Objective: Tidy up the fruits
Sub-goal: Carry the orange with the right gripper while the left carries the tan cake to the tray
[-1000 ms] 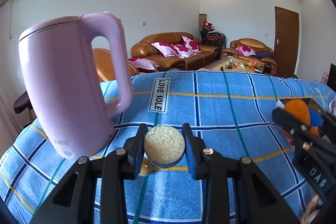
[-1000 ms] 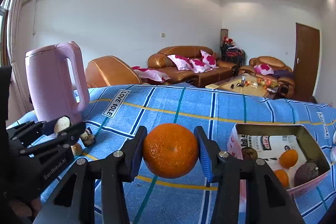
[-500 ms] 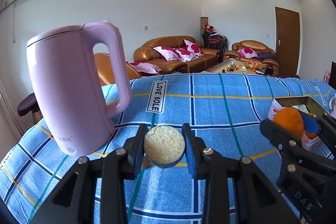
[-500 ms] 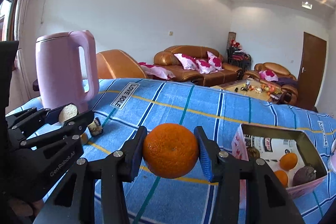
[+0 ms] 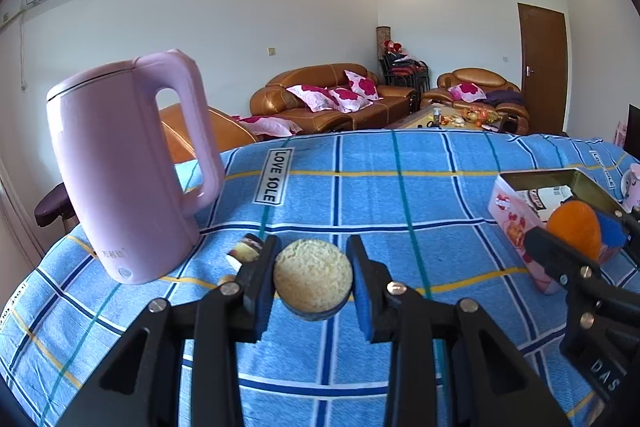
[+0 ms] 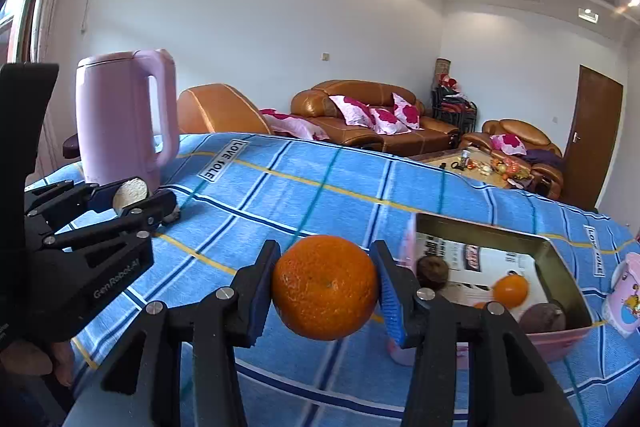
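My left gripper [image 5: 311, 279] is shut on a round pale-yellow fruit half [image 5: 313, 277] with a dark rim, held above the blue checked tablecloth [image 5: 400, 195]. From the right wrist view the same gripper [image 6: 138, 197] and the pale fruit [image 6: 130, 191] show at the left. My right gripper [image 6: 325, 293] is shut on an orange [image 6: 325, 293], just left of an open pink tin box [image 6: 560, 259]. The box holds a small orange [image 6: 510, 290], a brown fruit [image 6: 432, 271] and a dark purple fruit [image 6: 544, 317]. In the left wrist view the right gripper [image 5: 576, 235] with its orange [image 5: 574, 233] hangs in front of the box [image 5: 516, 211].
A tall pink kettle [image 5: 124, 167] stands on the cloth at the left. Small fruit pieces [image 5: 248, 249] lie beside its base. A pink cup [image 6: 624, 293] sits right of the box. Sofas [image 5: 328, 99] and a low table lie beyond the far edge.
Both grippers have shifted right across the table with their fruit. The kettle now sits further left in both views, and the box has come nearer to the right gripper.
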Demonstrator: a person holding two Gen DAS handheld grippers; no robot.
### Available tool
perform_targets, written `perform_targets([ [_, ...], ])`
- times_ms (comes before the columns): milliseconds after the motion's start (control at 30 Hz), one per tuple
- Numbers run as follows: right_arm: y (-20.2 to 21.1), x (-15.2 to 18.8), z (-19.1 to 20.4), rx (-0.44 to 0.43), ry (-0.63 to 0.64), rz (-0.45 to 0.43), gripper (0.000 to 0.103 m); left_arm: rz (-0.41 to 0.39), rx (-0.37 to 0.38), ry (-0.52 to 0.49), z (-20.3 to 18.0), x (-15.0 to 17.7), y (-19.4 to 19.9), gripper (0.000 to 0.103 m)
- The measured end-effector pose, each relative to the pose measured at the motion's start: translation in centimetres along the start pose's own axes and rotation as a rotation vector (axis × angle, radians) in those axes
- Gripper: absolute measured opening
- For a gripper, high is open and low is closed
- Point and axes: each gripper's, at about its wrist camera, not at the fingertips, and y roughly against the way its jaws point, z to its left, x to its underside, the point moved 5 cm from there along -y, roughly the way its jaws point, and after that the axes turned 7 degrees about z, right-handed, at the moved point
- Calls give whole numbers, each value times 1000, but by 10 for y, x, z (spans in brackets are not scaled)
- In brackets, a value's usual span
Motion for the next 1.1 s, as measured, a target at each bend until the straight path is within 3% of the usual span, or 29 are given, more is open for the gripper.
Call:
perform_targets([
  [633, -6, 6, -75, 65, -121, 17, 49, 43, 88, 28, -50, -7, -6, 35],
  [1100, 3, 0, -128, 131, -198, -23, 49, -4, 131, -17, -95, -31, 3, 35],
])
